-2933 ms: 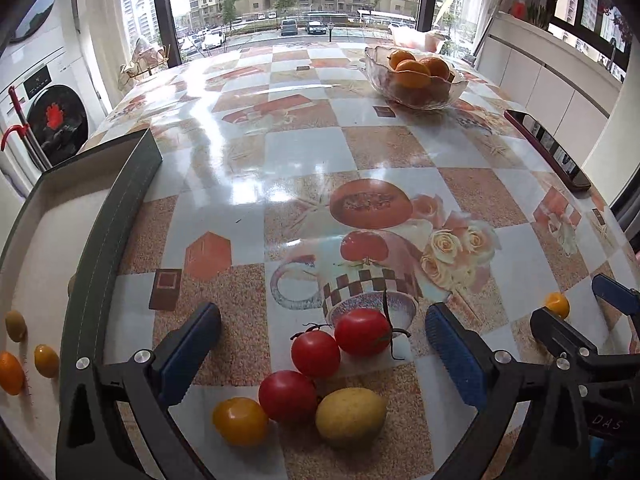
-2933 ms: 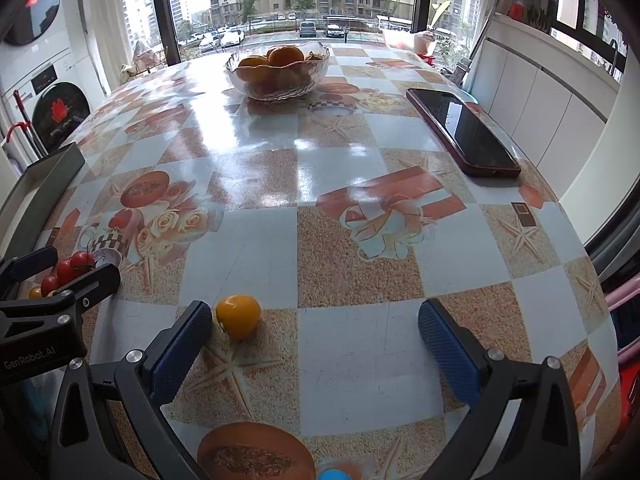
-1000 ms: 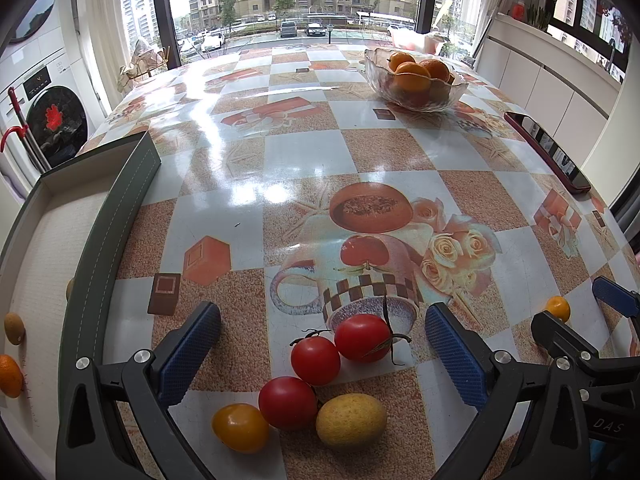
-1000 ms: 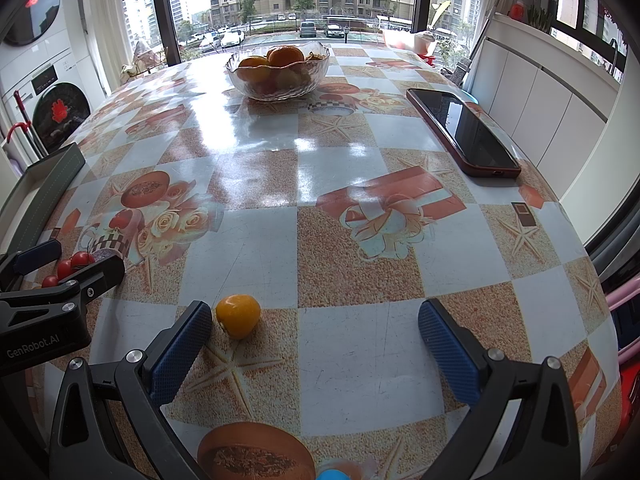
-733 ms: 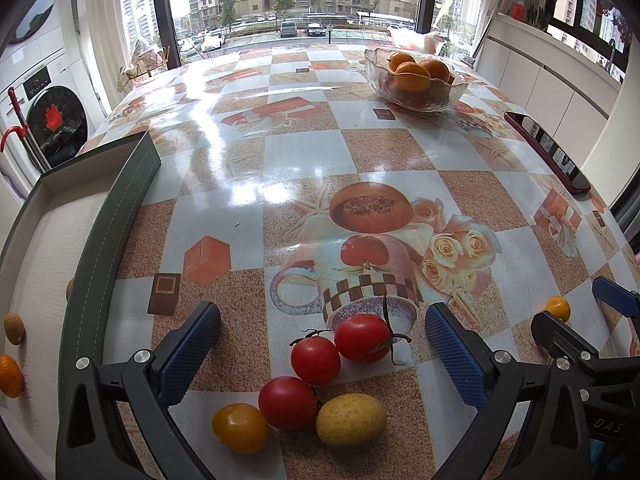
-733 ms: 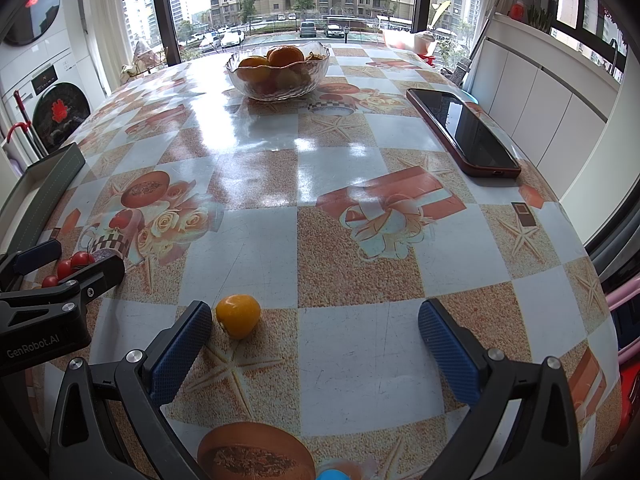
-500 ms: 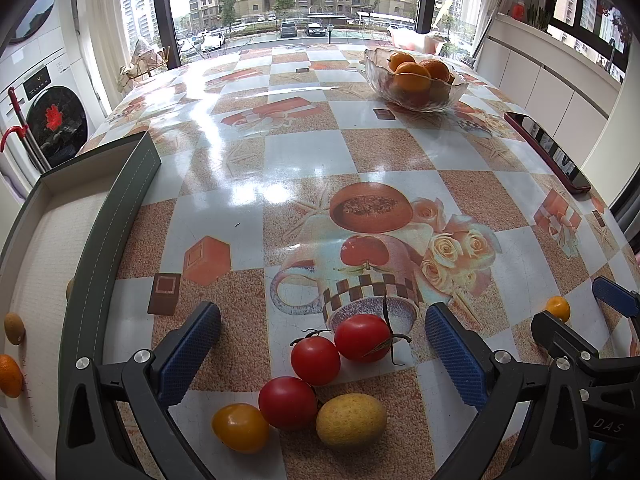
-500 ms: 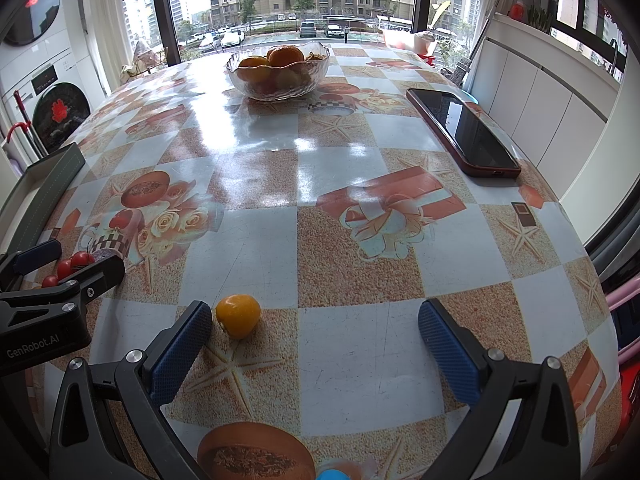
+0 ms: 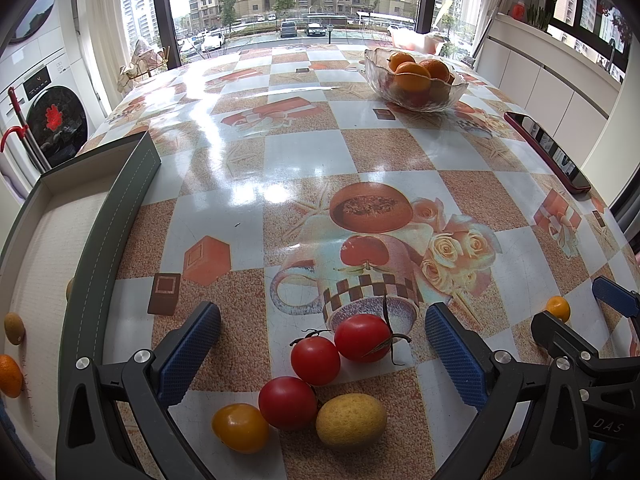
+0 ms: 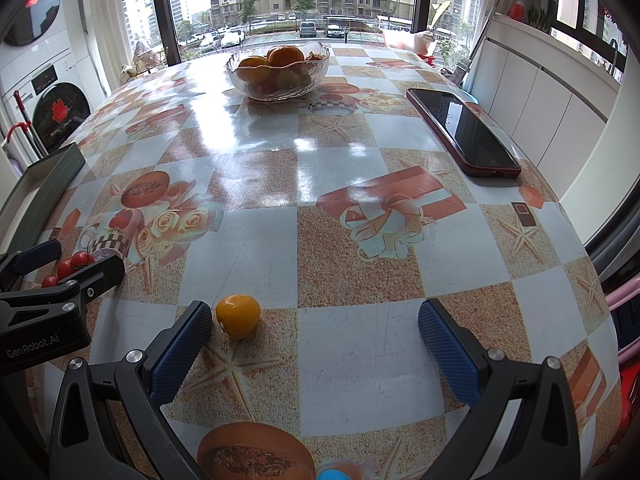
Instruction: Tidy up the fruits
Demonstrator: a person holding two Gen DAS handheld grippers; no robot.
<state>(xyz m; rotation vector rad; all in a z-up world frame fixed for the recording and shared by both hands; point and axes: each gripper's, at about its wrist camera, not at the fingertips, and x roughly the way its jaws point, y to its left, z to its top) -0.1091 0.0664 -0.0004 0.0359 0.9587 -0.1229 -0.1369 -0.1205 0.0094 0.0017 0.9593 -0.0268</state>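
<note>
Left wrist view: a cluster of tomatoes [image 9: 316, 360] on the table is framed by the wide-open, empty left gripper [image 9: 318, 344], so a grasp is judged next, needing descent and closure.

White lettering "GenRobot.AI" stands on the black body of the left gripper [image 10: 60, 276] in the right wrist view. "DAS" stands on the right gripper [image 9: 576, 316] body in the left wrist view.
</note>
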